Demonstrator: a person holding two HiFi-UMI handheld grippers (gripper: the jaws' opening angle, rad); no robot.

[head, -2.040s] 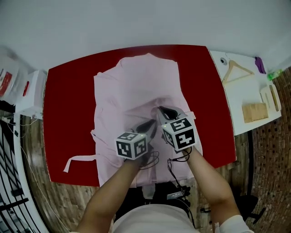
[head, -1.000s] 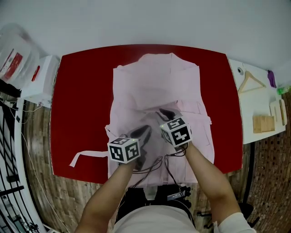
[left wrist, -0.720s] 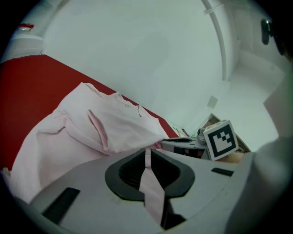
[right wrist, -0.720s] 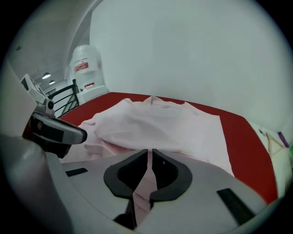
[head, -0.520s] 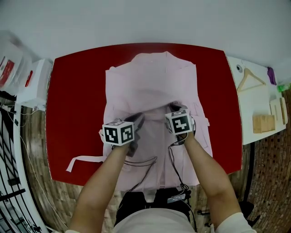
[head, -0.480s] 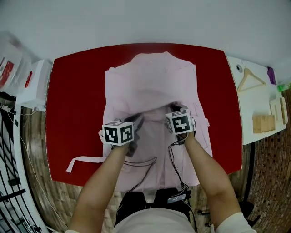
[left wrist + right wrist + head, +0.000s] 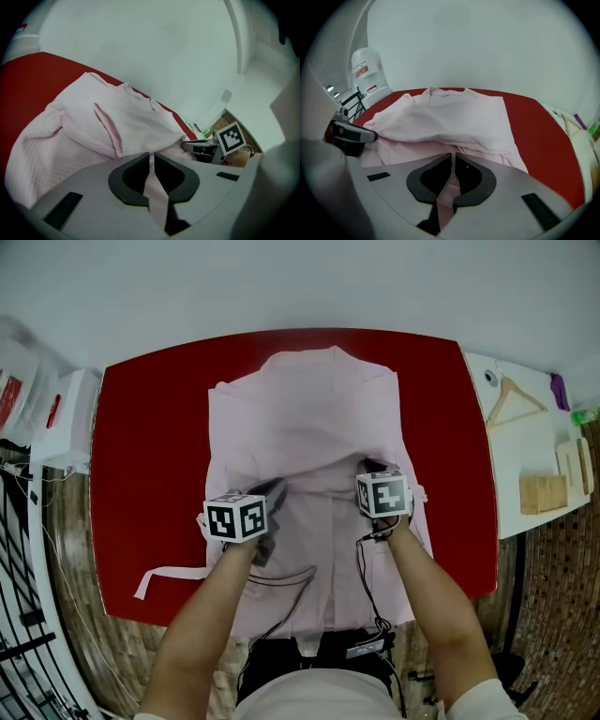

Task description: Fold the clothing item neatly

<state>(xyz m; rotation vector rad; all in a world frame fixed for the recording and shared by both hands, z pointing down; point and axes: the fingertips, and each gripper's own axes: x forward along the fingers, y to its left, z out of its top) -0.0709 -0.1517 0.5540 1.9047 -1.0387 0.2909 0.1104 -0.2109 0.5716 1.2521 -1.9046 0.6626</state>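
Observation:
A pale pink garment lies spread on the red table, collar at the far side. Its lower part is lifted into a fold across the middle. My left gripper is shut on the left end of that fold; pink fabric runs between its jaws. My right gripper holds the right end. Its jaws have just been closing, and a strip of pink fabric is pinched between them. The fold hangs stretched between the two grippers. A loose pink belt trails off to the left.
A white side table at the right carries a wooden hanger and wooden blocks. A white box stands left of the table. Black cables lie on the garment's near part.
Both grippers have moved away from me over the garment and a little apart. The lifted fold has come with them toward the collar.

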